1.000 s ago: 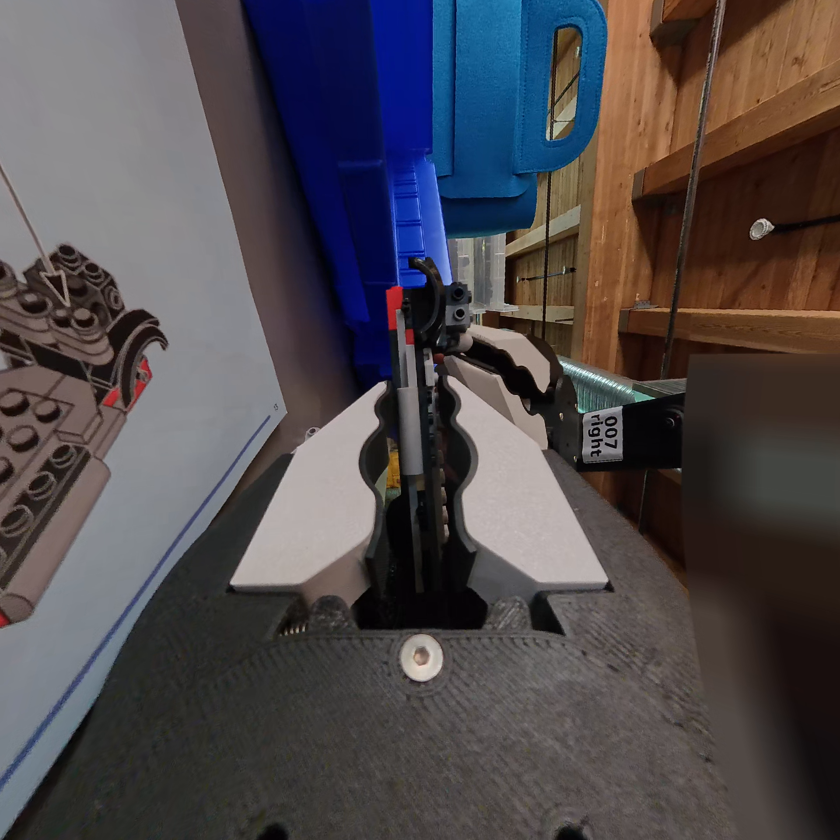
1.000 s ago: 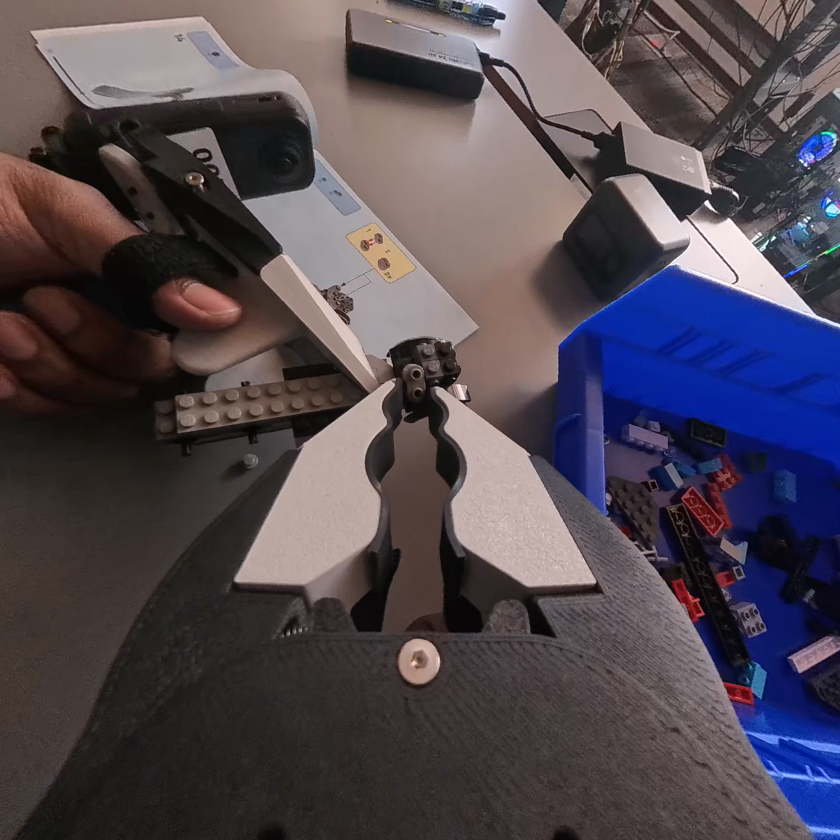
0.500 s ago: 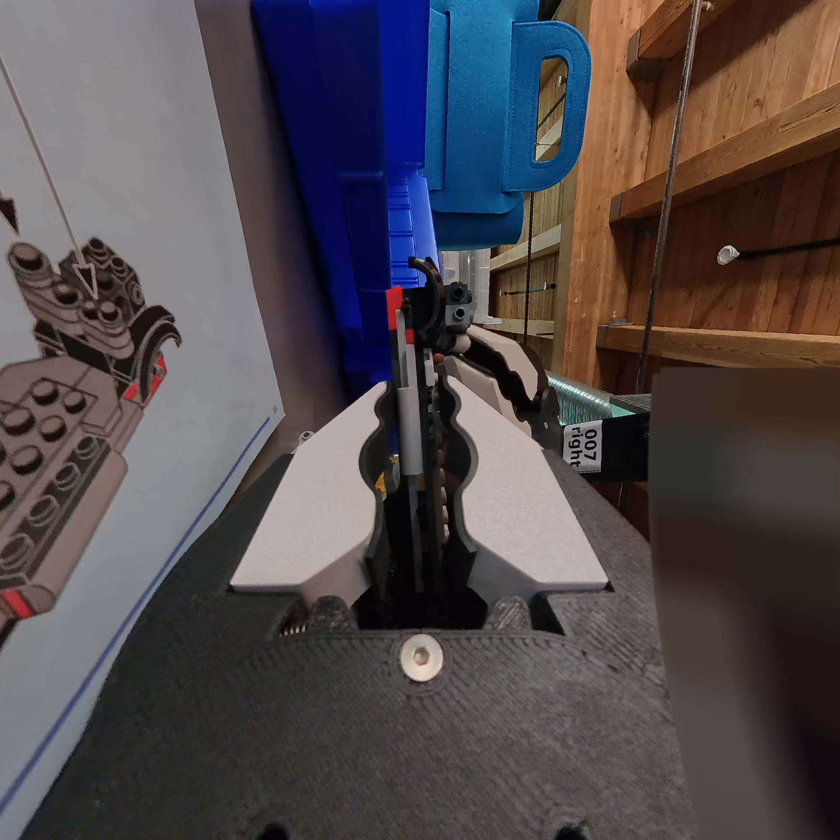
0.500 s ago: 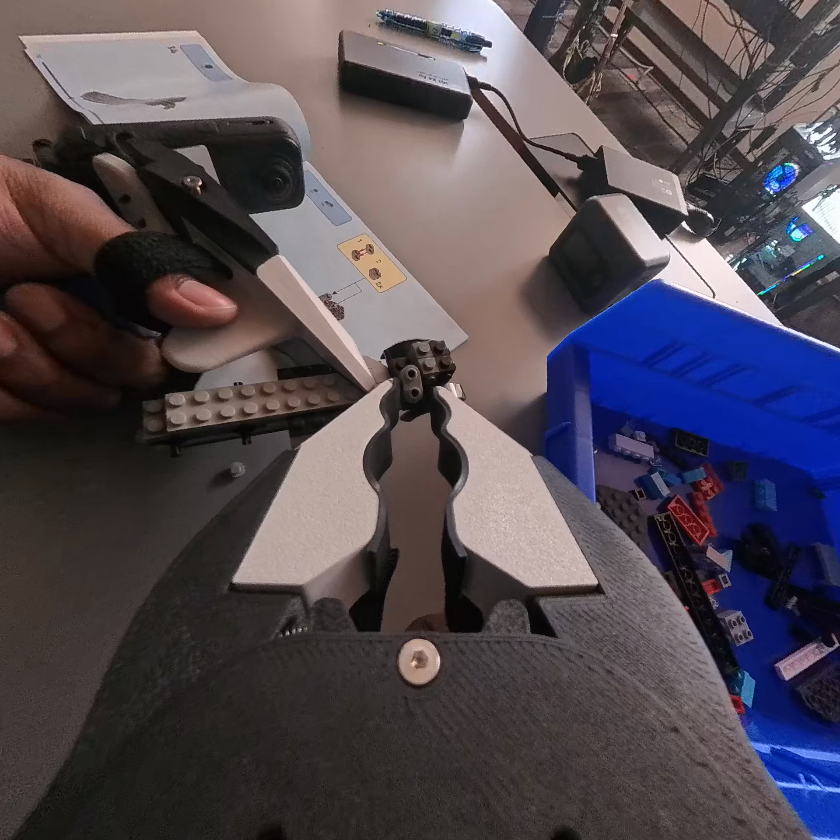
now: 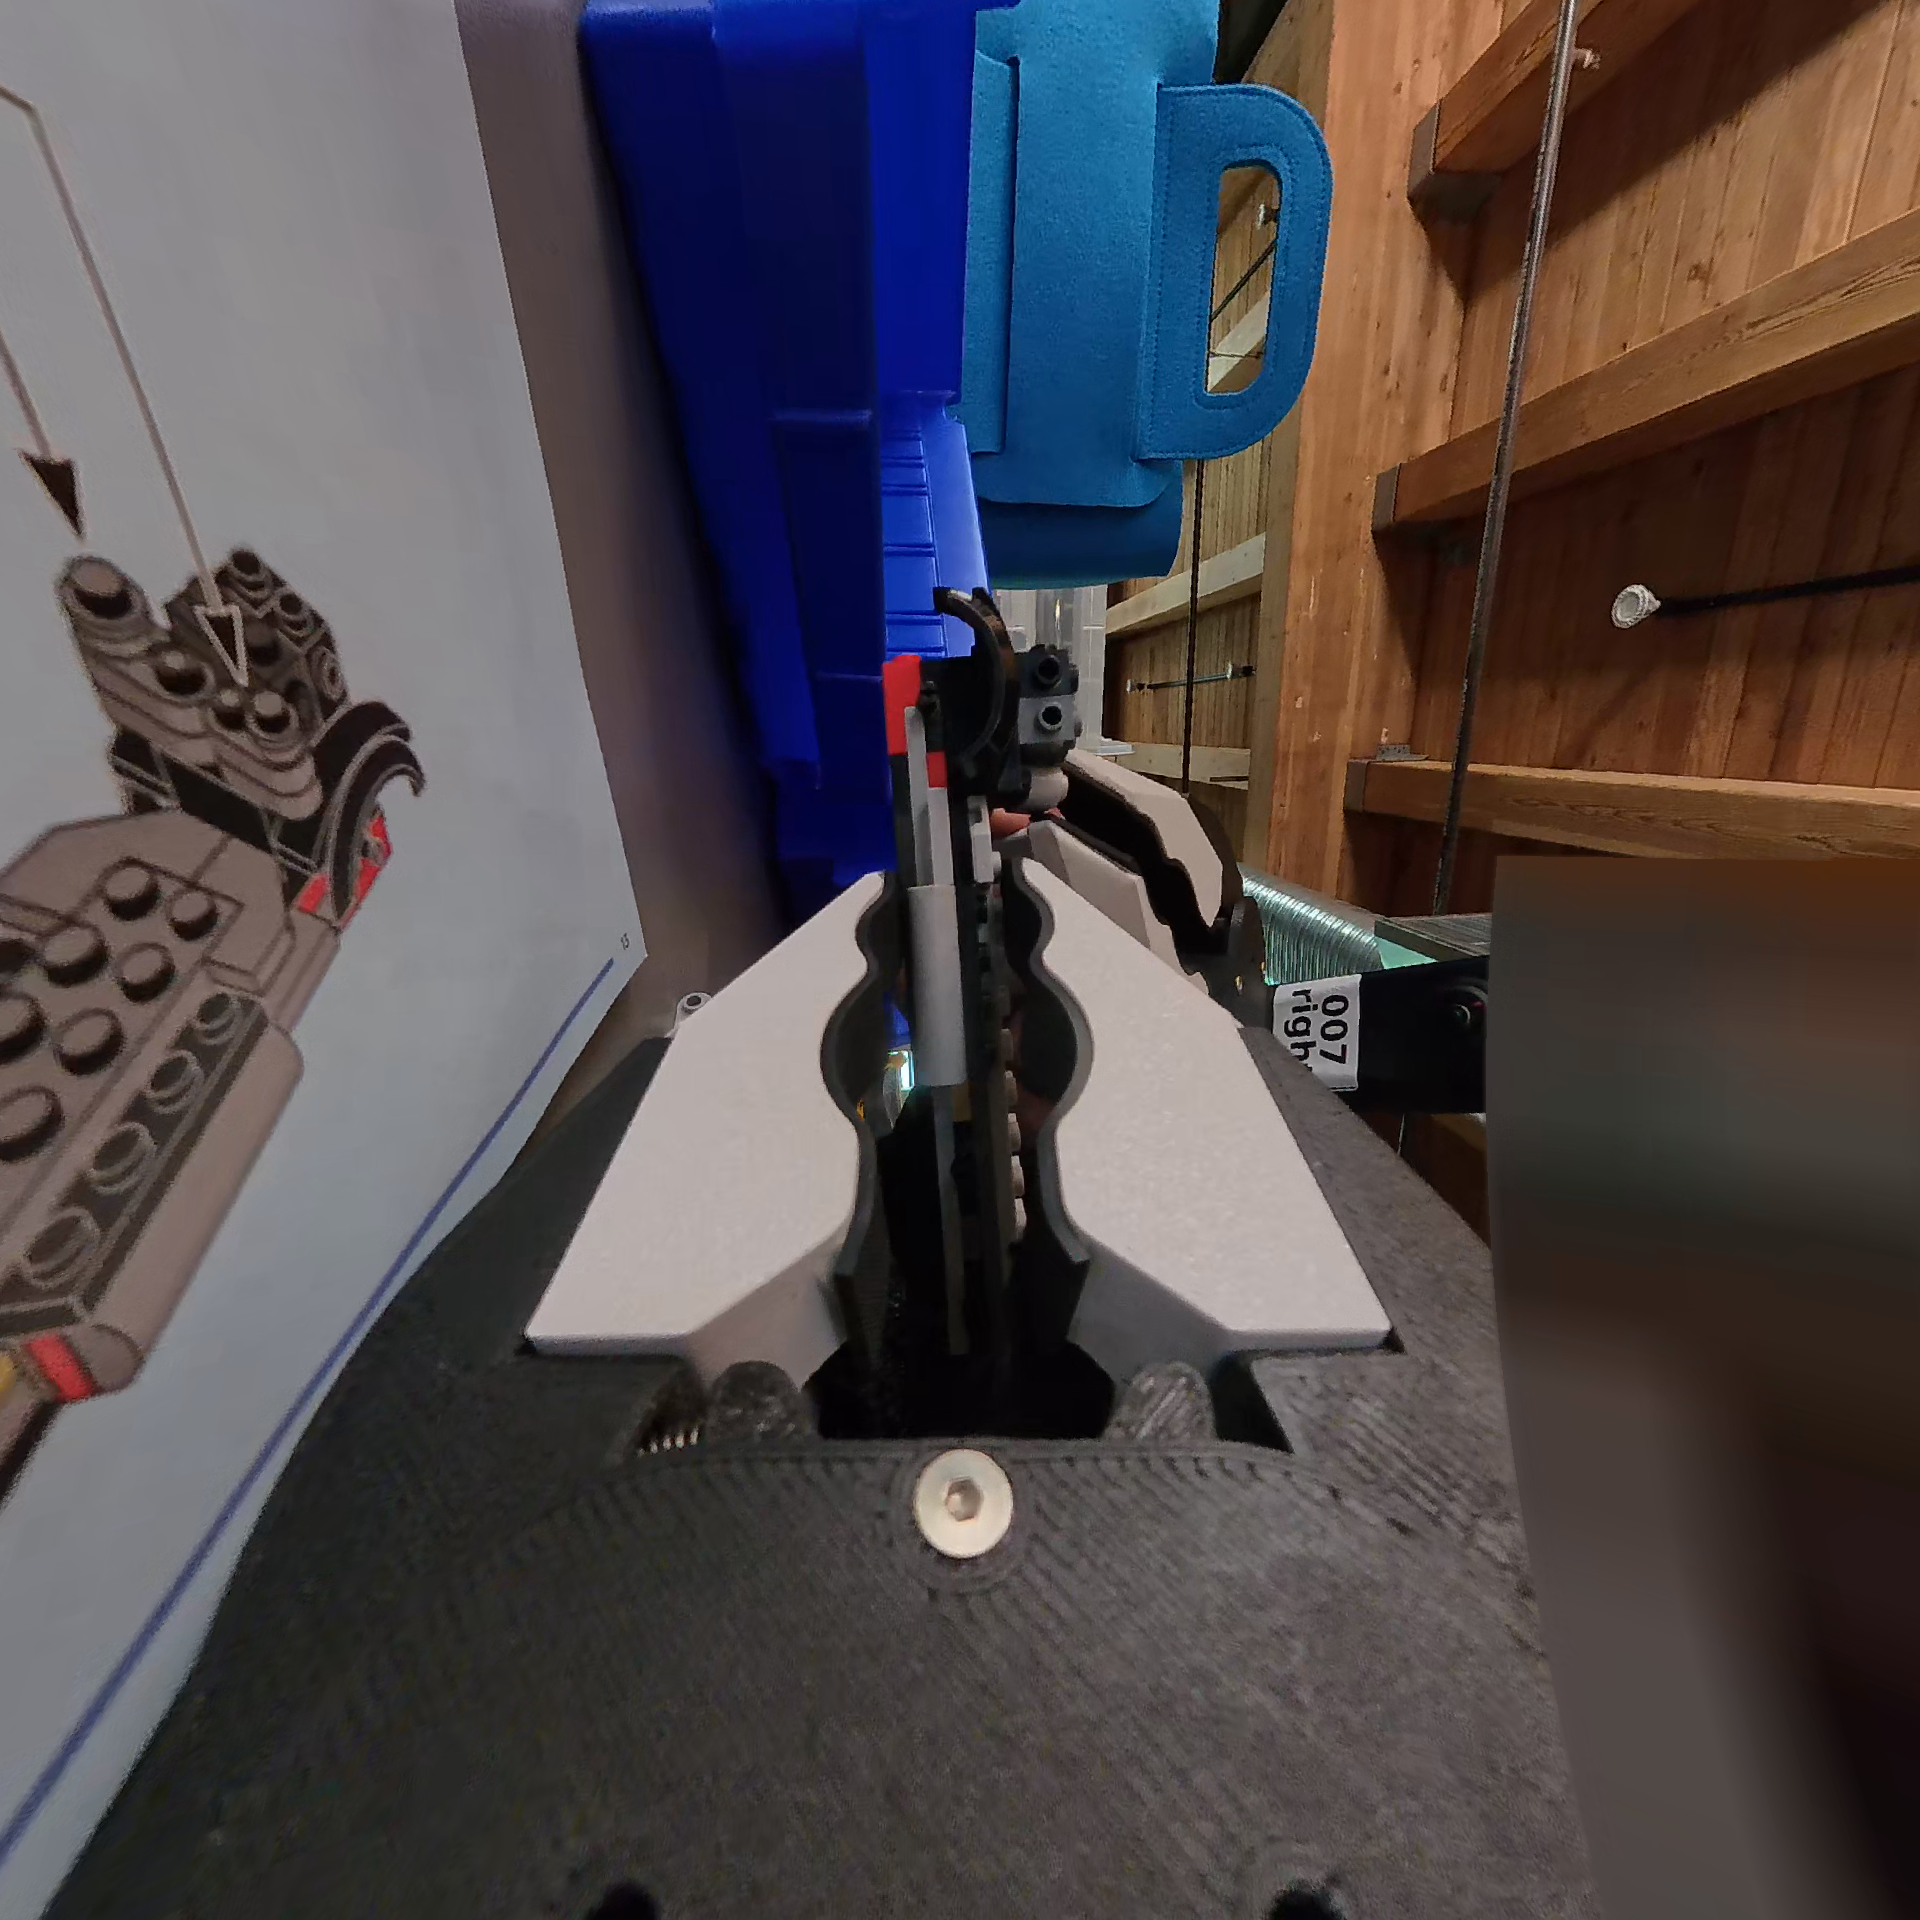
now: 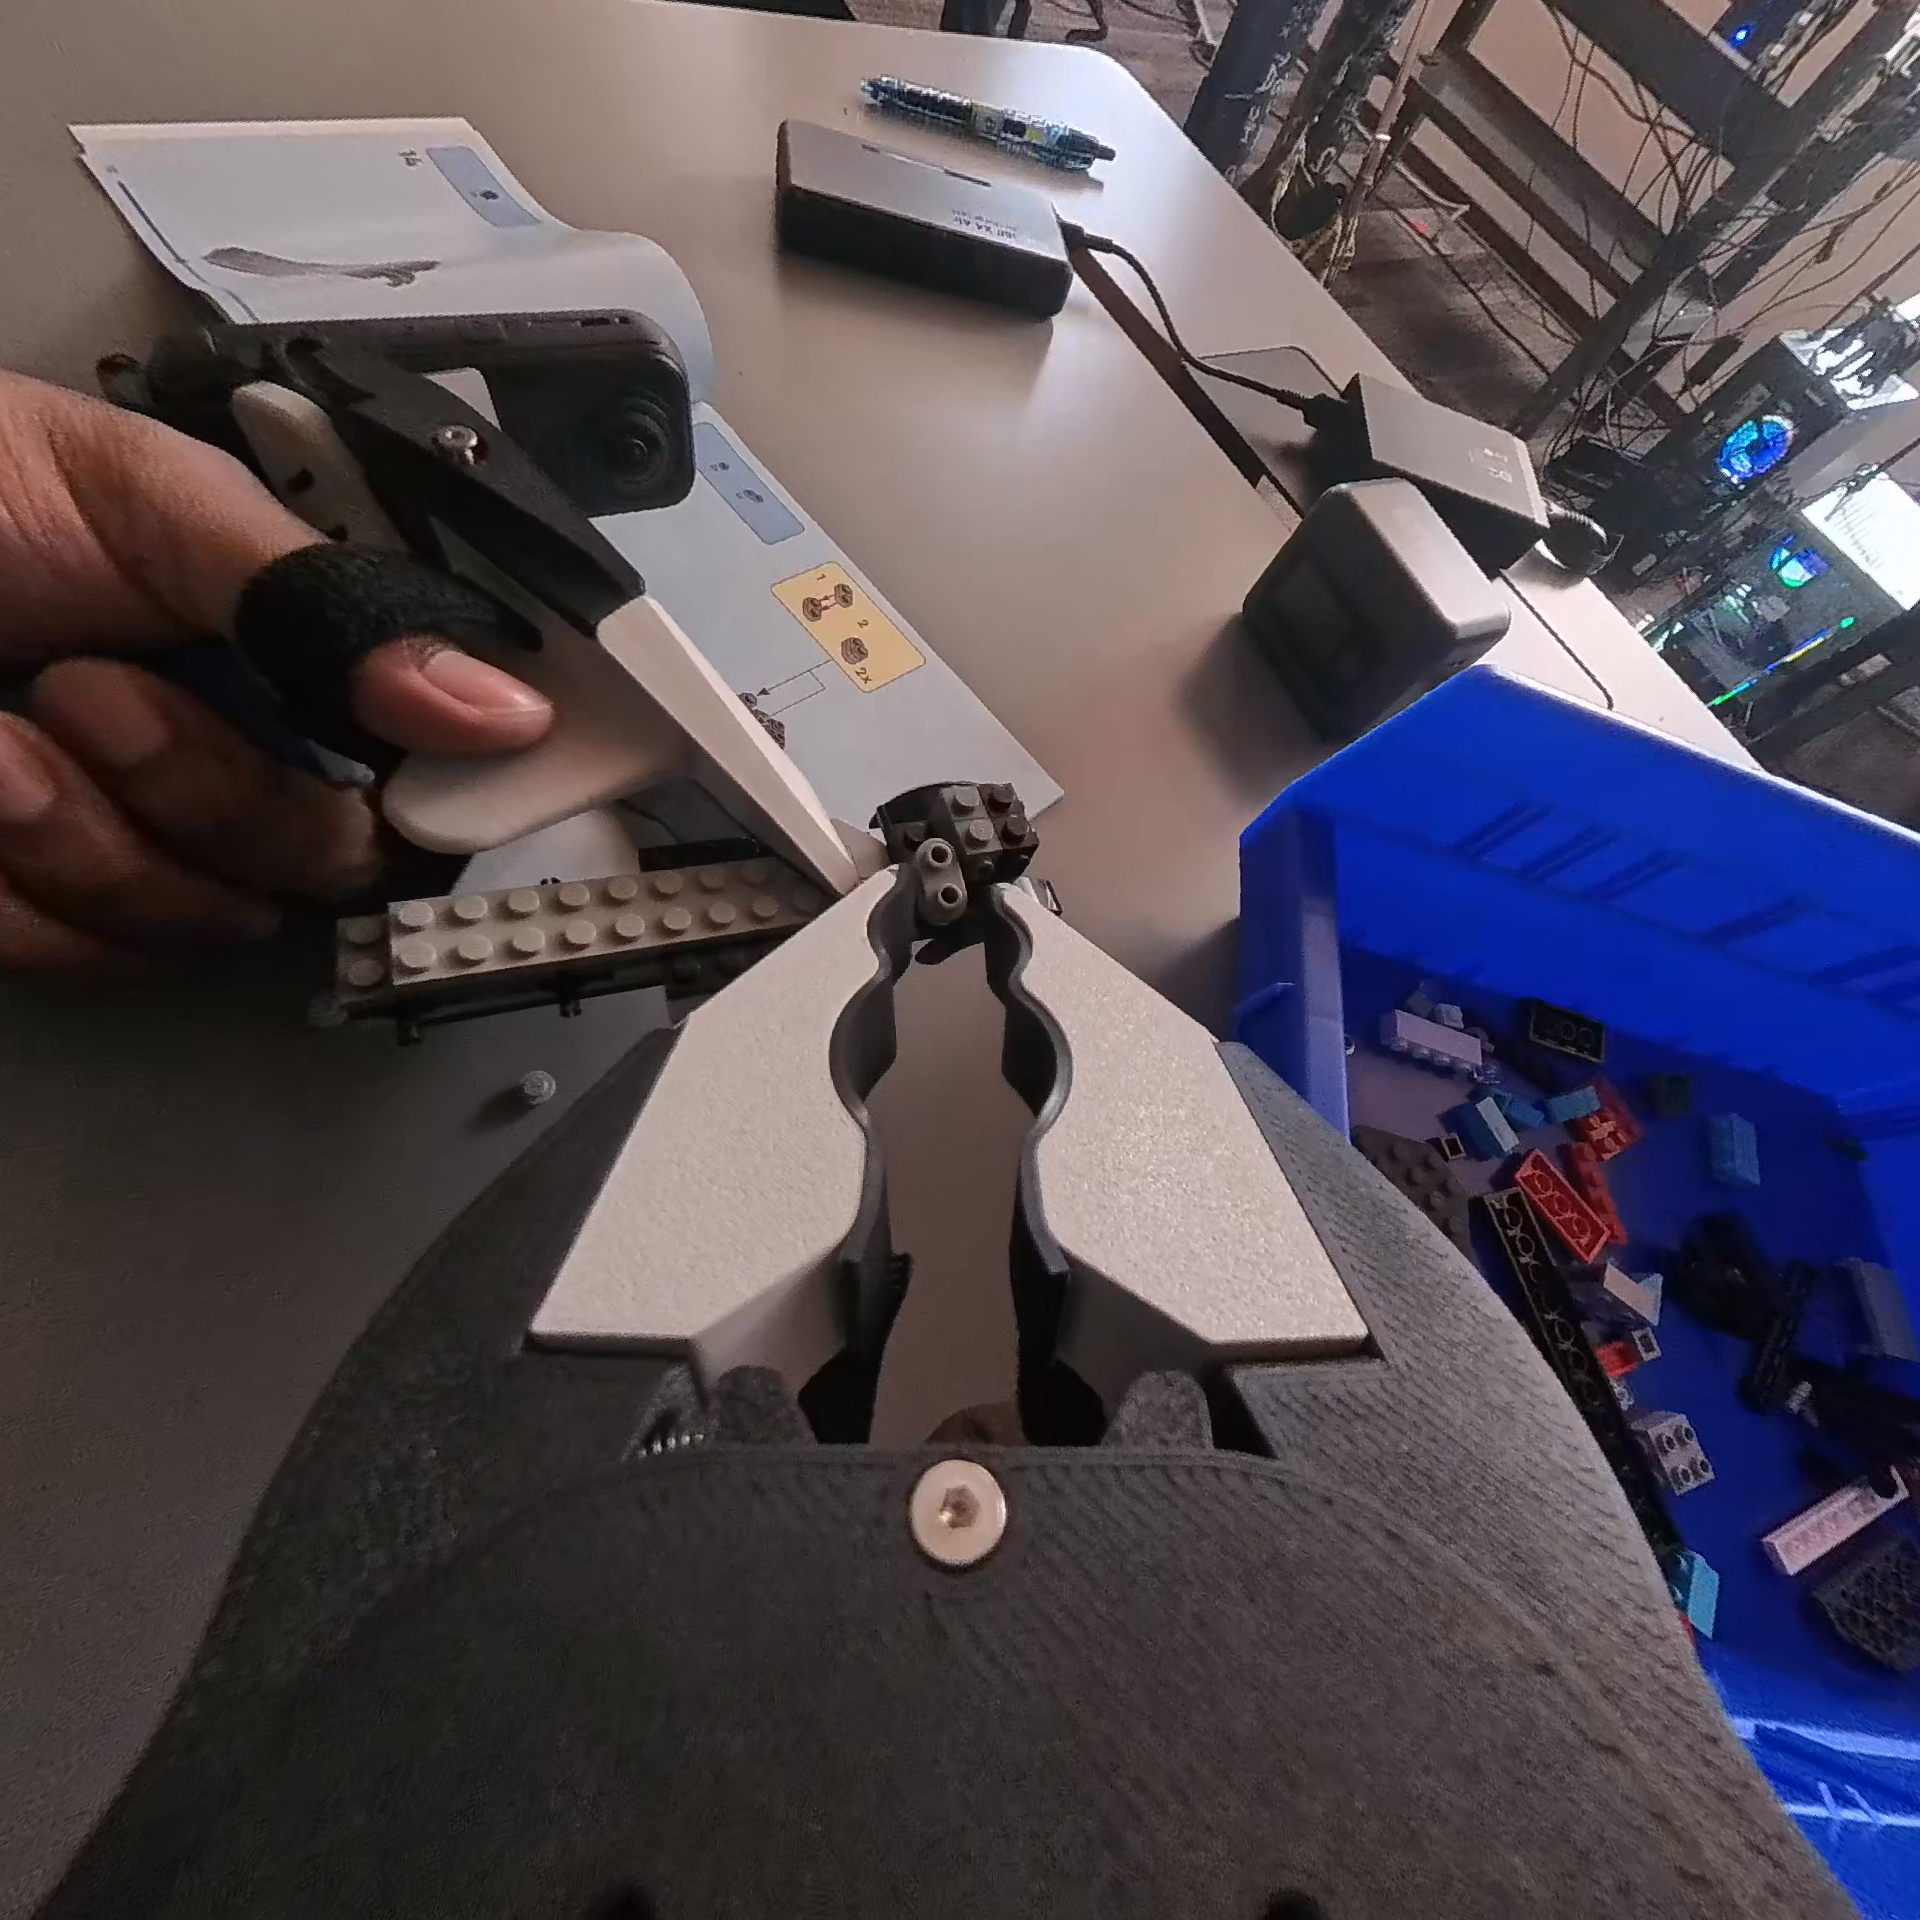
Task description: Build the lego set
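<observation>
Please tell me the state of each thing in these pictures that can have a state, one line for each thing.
Left hand-held gripper: shut on the lego model.
Right hand-held gripper: shut on the small grey piece.
Lego model: held on its edge, partly built.
Small grey piece: pressed against the model's end.
Blue bin: open, loose bricks inside.
Instruction booklet: open on the table.

Grey bench (image 6: pixel 935 436): black power bank (image 6: pixel 920 213), pen (image 6: pixel 987 120), grey cube camera (image 6: pixel 1371 608), cabled black box (image 6: pixel 1439 457). Wooden shelves (image 5: pixel 1662 343); blue felt bag (image 5: pixel 1101 301).

A small dark-grey brick cluster (image 6: pixel 961 840) is being pinched by the right gripper (image 6: pixel 943 906) beside the studded grey plate (image 6: pixel 561 928).
</observation>
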A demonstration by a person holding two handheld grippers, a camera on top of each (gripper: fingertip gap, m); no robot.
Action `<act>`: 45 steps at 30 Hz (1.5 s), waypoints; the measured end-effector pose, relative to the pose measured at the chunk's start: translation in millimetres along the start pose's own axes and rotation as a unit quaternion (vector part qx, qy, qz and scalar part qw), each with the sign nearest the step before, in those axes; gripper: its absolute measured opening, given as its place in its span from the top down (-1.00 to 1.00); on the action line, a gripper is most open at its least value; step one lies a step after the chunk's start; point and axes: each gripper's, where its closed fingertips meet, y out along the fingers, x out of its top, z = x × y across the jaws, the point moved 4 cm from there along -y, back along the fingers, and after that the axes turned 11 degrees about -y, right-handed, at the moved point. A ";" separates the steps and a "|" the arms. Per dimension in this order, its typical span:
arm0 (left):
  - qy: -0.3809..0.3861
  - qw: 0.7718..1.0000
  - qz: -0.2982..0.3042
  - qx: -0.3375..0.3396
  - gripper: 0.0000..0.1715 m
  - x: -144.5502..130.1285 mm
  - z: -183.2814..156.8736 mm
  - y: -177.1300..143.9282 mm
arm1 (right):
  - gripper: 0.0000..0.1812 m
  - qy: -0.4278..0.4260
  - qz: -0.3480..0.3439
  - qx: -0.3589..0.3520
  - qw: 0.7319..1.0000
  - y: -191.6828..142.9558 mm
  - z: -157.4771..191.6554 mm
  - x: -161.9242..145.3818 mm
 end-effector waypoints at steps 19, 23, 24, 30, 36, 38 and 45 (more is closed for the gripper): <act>0.029 0.999 -0.001 -0.014 0.78 0.0 -8.6 -0.2 | 0.44 0.402 -0.109 0.088 0.905 -14.1 -22.2 -11.9; 0.042 0.999 0.001 -0.020 0.78 -1.3 -12.7 0.4 | 0.42 0.458 -0.122 0.135 0.870 -9.6 -16.2 -12.2; 0.047 0.999 0.002 -0.021 0.78 -1.3 -13.8 0.5 | 0.41 0.466 -0.124 0.143 0.864 -8.5 -14.5 -12.3; 0.063 0.998 0.005 -0.017 0.78 -2.4 -15.1 1.0 | 0.40 0.519 -0.146 0.185 0.822 -2.3 -10.5 -12.9; 0.083 0.996 0.010 -0.007 0.78 -4.4 -15.4 2.2 | 0.43 0.532 -0.156 0.197 0.809 -1.3 -11.0 -13.9; 0.092 0.996 0.012 -0.006 0.78 -5.4 -16.4 2.7 | 0.47 0.531 -0.158 0.198 0.808 -1.2 -11.0 -14.5; 0.138 0.990 0.024 0.004 0.79 -10.0 -20.3 4.9 | 0.54 0.525 -0.169 0.211 0.807 -2.9 -8.7 -12.9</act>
